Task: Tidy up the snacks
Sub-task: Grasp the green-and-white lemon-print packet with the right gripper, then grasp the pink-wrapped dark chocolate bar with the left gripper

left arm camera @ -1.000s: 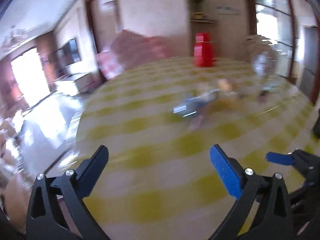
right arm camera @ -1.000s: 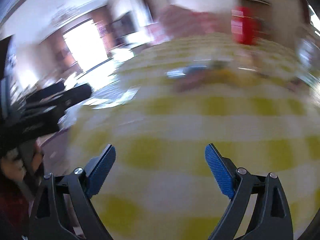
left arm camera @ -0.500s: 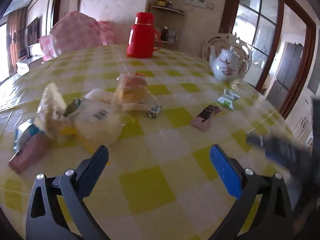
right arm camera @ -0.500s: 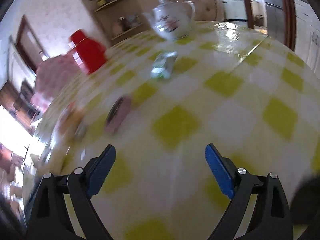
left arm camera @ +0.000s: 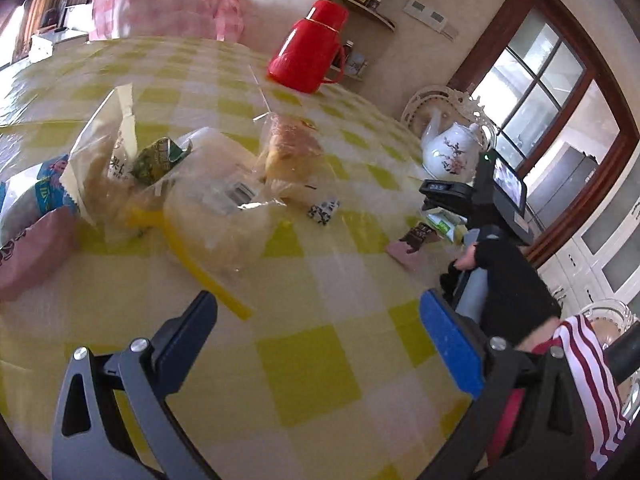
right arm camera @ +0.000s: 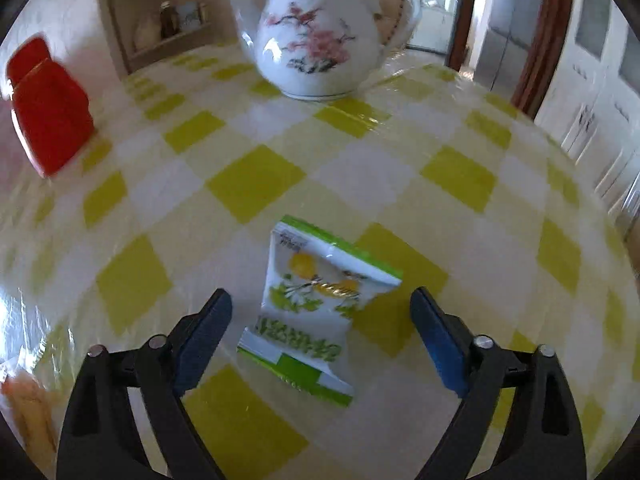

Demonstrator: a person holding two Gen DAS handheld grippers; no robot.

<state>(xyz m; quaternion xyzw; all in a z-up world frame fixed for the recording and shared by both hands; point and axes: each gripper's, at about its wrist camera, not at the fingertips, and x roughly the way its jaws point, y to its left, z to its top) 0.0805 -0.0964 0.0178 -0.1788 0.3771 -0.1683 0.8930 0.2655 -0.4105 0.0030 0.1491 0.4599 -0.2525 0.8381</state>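
My left gripper (left arm camera: 320,334) hangs wide apart, gripping nothing, over the checked table (left arm camera: 308,376). From left: one pink packet (left arm camera: 28,252), one blue-white packet (left arm camera: 32,196), three clear bread bags (left arm camera: 216,216), one red thermos (left arm camera: 310,54), one teapot (left arm camera: 450,152). My right gripper (right arm camera: 322,332), also spread wide, straddles one green-white snack packet (right arm camera: 316,304) without touching; its lettering is unreadable.

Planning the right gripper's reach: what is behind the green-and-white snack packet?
Behind the snack packet lies bare checked tablecloth, then the white teapot. Whatever lies under the packet is hidden.
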